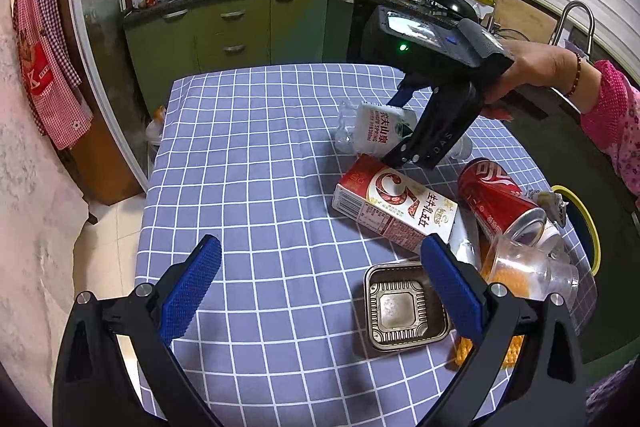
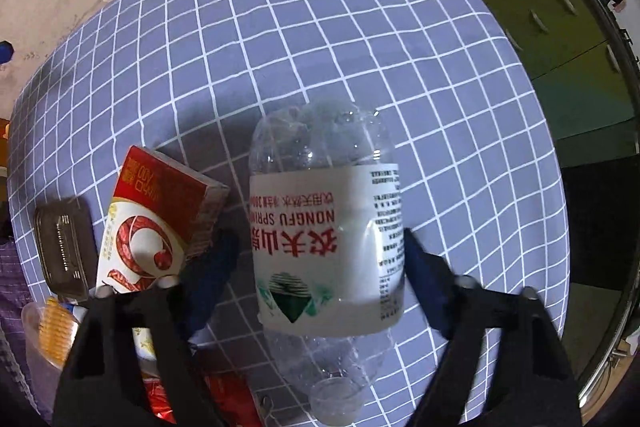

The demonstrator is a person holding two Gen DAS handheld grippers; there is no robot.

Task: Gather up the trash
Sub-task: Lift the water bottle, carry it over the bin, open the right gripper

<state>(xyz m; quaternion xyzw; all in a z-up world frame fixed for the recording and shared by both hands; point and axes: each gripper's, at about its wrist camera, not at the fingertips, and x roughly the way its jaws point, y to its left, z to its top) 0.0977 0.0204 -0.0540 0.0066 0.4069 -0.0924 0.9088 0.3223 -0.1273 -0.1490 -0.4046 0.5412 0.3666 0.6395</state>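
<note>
So the thing up for grabs right now looks like the crushed plastic water bottle [image 2: 326, 247], lying on its side on the blue checked tablecloth [image 1: 248, 147], a bit toward the far side of the pile of trash. The right gripper [image 2: 320, 267] is right on top of it, jaws spread wide with one blue pad on each side of the labelled middle. In the right wrist view the left pad sits in shadow and I can't tell if either one is actually touching the plastic yet, so I'd call it open and straddling, not gripping.

Key bit: the bottle's long axis runs pretty much along the gripper's pointing direction, neck toward the camera, base pointing away. That means the fingers close across the narrow width, which is the easy way to pinch it. My guess is it only needs to squeeze and lift.

From the left wrist view, the right hand [image 1: 536, 67] comes in from the right, tilted steeply down at the bottle.

The left gripper [image 1: 320, 291] hangs over the near side of the table, also wide open and holding nothing. It's much farther from the bottle, closer to the foil tray [image 1: 404, 311]. The milk carton [image 1: 394, 207] lies just beside the bottle, and the red can [image 1: 496, 203] sits to the right of that.
</note>
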